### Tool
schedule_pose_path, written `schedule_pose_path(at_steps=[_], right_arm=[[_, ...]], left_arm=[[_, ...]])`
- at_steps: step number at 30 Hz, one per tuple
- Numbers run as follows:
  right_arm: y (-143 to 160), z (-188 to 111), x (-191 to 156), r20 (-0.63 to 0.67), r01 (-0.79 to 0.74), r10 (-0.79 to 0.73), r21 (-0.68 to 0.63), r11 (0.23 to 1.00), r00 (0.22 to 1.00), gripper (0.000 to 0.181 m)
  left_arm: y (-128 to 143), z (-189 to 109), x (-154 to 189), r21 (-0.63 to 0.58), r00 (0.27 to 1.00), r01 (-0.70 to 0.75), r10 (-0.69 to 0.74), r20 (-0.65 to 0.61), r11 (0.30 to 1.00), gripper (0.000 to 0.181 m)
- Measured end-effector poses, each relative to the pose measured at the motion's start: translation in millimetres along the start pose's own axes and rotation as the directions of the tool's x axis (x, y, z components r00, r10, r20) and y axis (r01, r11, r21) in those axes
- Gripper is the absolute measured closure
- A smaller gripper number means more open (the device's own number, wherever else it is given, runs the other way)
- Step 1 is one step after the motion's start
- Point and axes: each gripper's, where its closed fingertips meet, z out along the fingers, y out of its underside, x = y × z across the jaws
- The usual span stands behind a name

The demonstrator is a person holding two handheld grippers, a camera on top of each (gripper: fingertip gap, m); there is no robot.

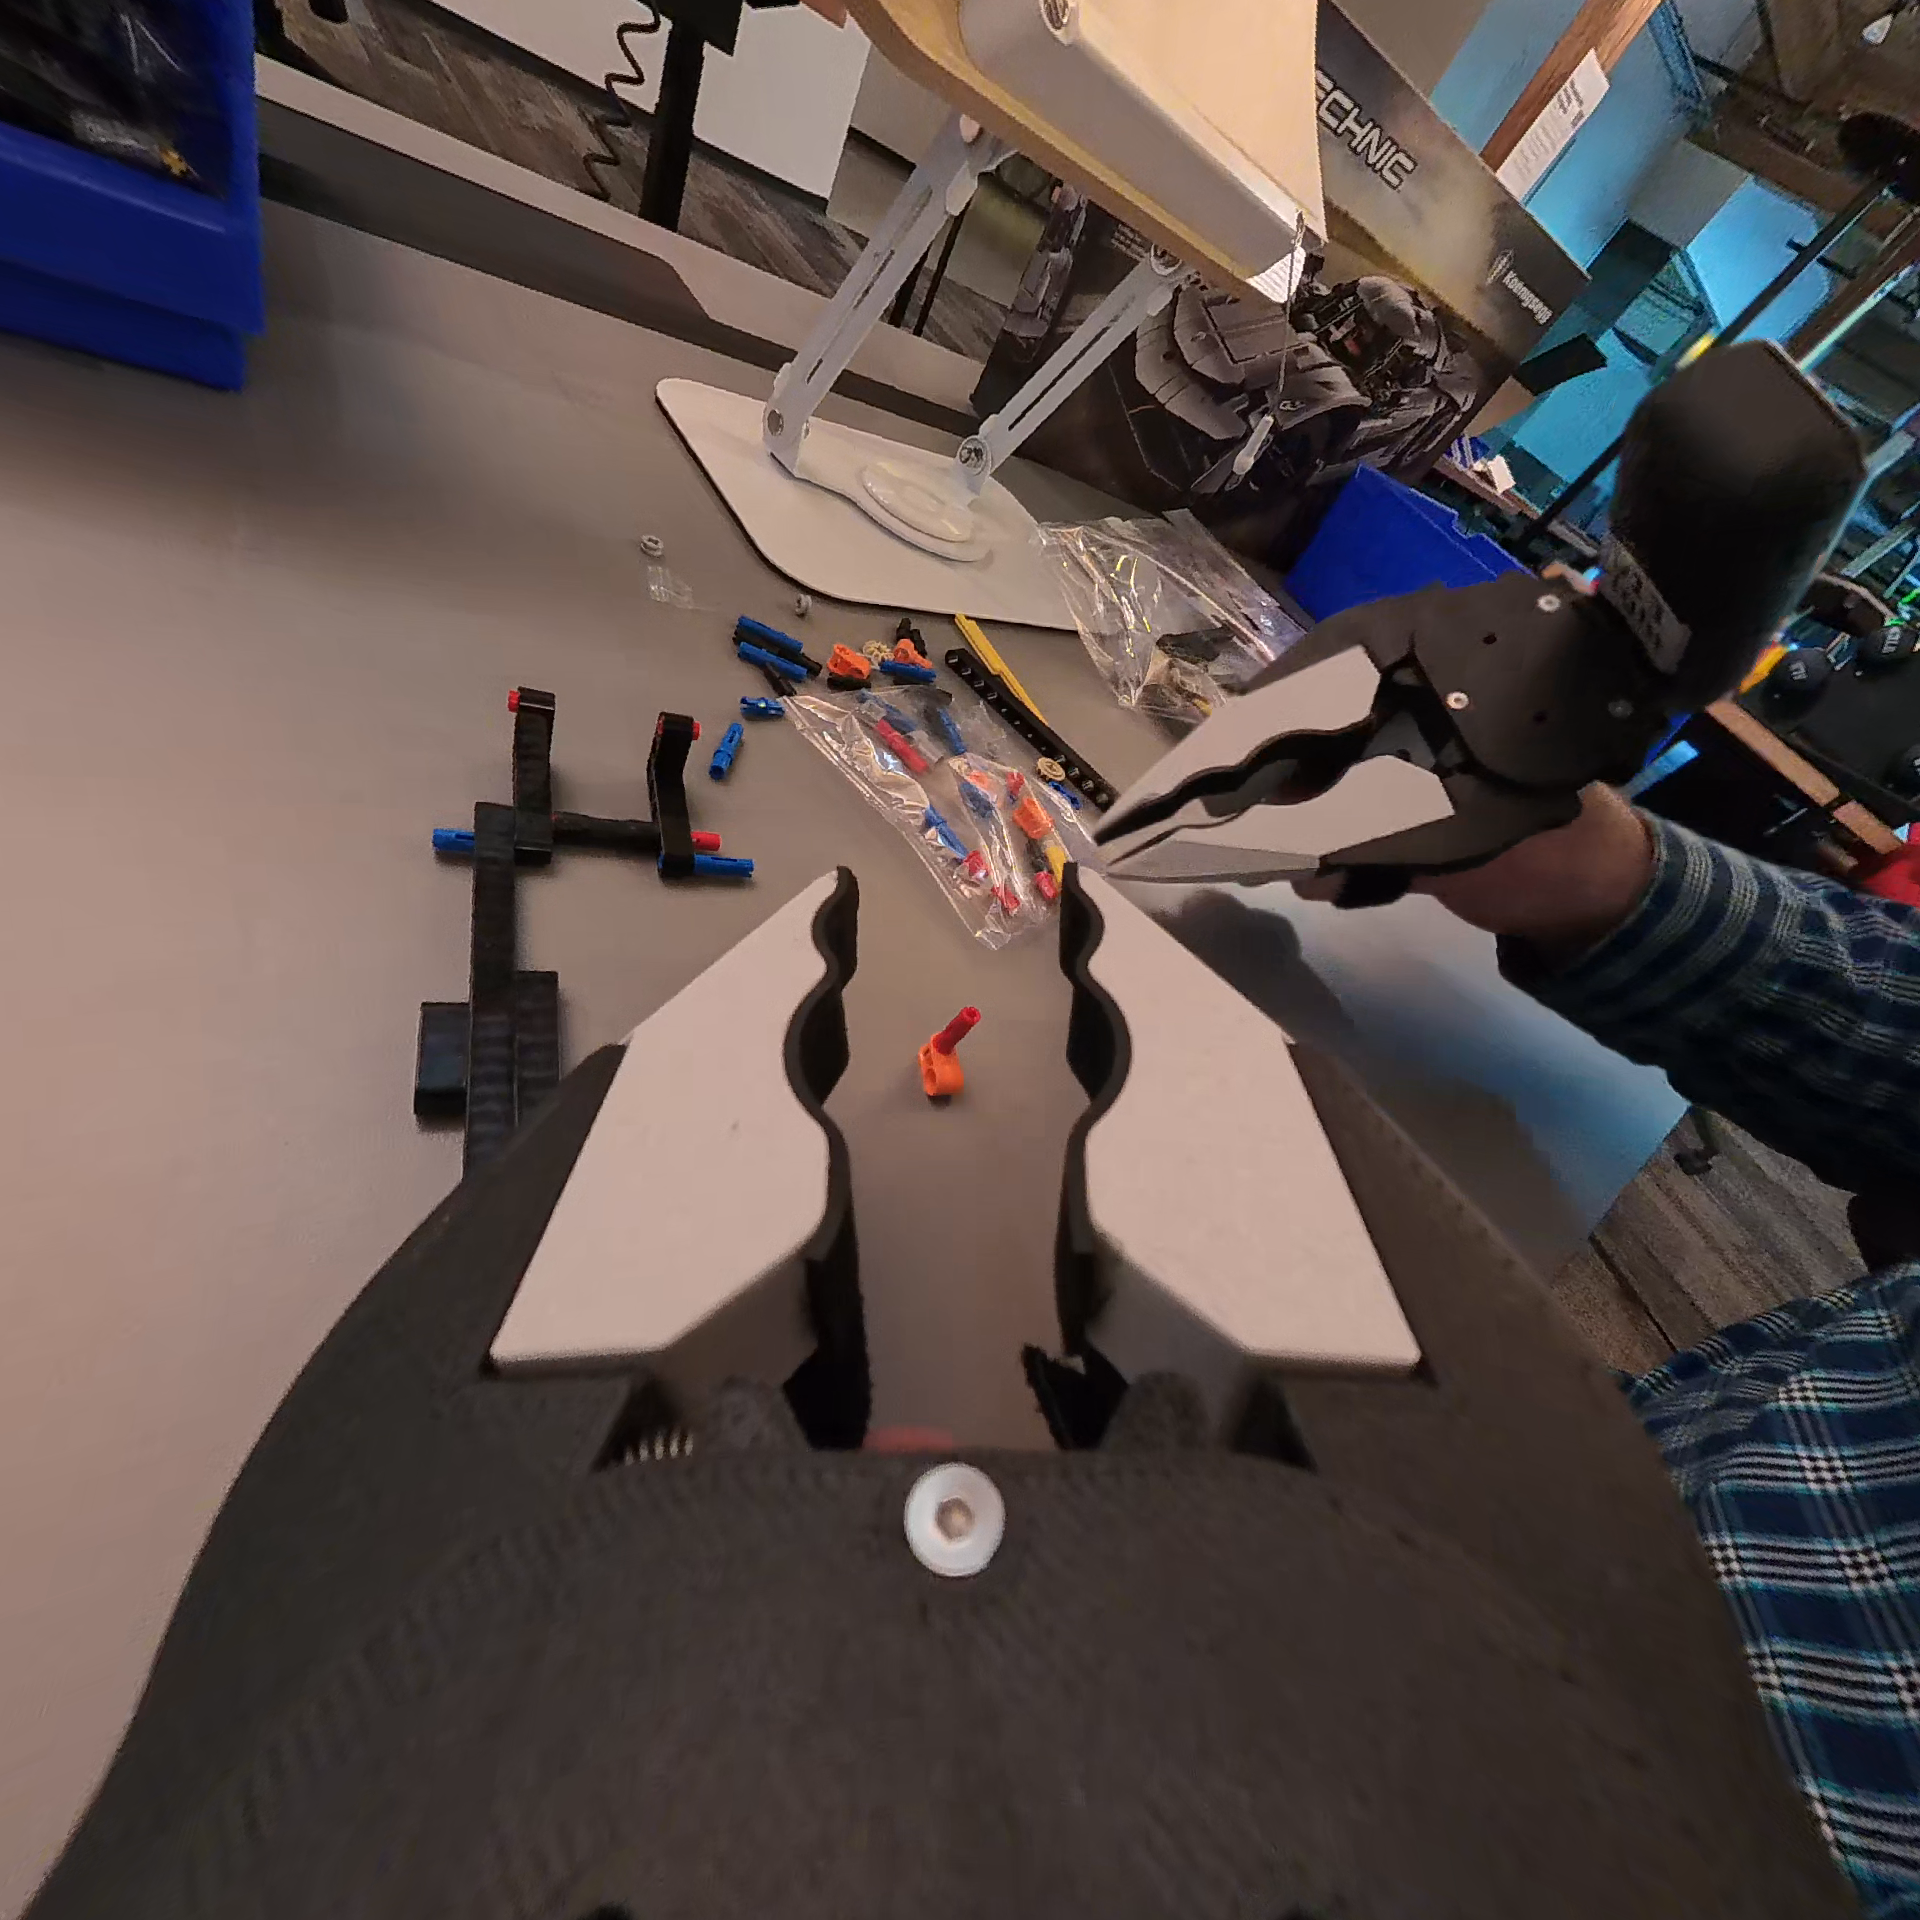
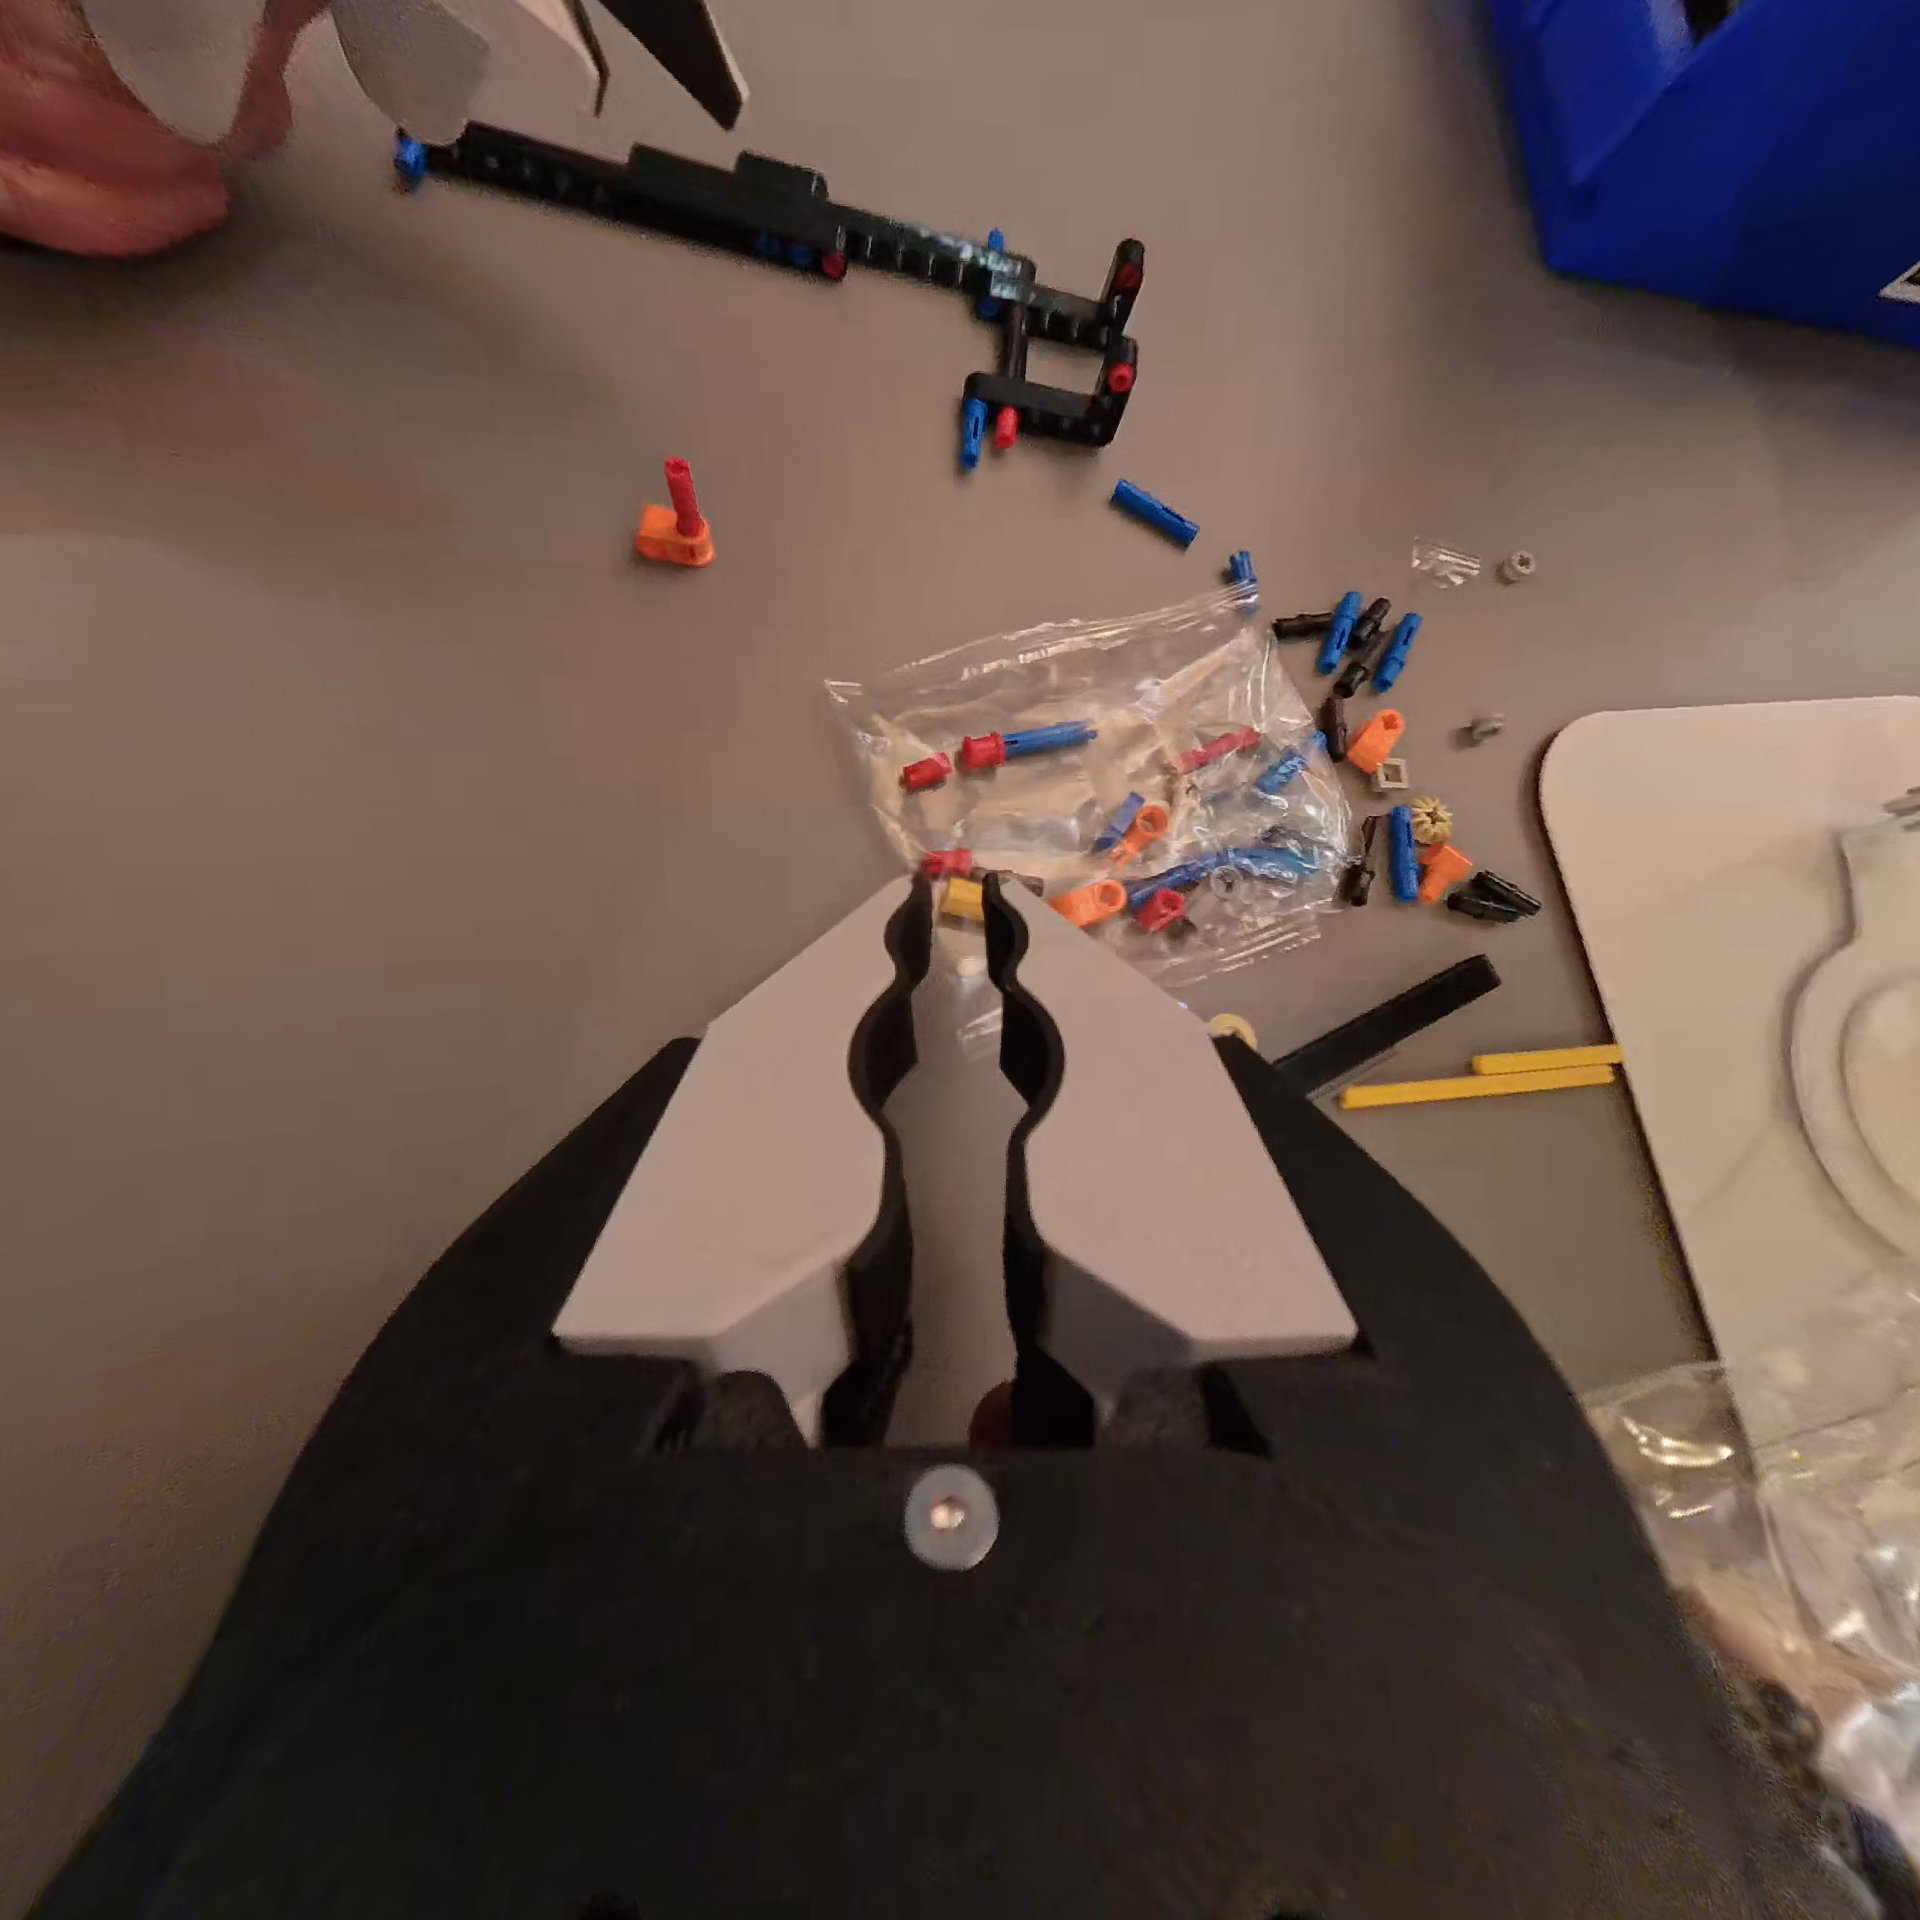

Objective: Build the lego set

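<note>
A plain grey desk [image 1: 260, 644] carries everything. The landmark is the clear plastic bag of small pieces [image 2: 1091, 769]. Beside it, towards the white stand base [image 1: 831, 488], loose blue, black and orange pins lie scattered. The black beam assembly [image 1: 509, 862] lies well apart from the bag, an orange connector with a red pin [image 1: 943, 1055] between them. The left gripper [image 1: 956, 883] has its fingers apart over that connector. The right gripper [image 2: 954, 891] has fingers nearly together, empty, at the bag's edge. Blue bins and the set's box stand behind.

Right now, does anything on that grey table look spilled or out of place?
Small blue, black and orange pins lie scattered outside the clear plastic bag. One orange connector with a red pin sits alone, apart from the pile.
</note>
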Motion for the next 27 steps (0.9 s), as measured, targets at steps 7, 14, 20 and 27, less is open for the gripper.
schedule_pose_path(at_steps=[7,14,20,27], right_arm=[[-6.2,-4.1,-23.6,-0.017,-0.007,0.01,0.153,0.988,1.0,0.171],[-5.5,-2.4,-23.8,-0.068,0.048,-0.038,0.149,0.988,0.997,0.167],[-6.9,-2.7,-24.3,-0.198,0.193,-0.163,0.139,0.971,0.966,0.163],[-4.7,0.0,-22.5,-0.215,0.205,-0.177,0.113,0.972,0.96,0.161]], left_arm=[[0.2,0.2,0.1,-0.001,1.0,0.002,-0.002,-0.002,1.0,0.145],[-1.0,-0.6,-0.1,0.008,1.0,0.001,-0.001,0.0,1.0,0.146],[-3.0,-1.9,-2.1,0.023,1.0,0.01,-0.01,0.006,1.0,0.146],[-5.6,-3.7,-3.2,0.042,1.0,0.015,-0.015,0.009,0.999,0.147]])
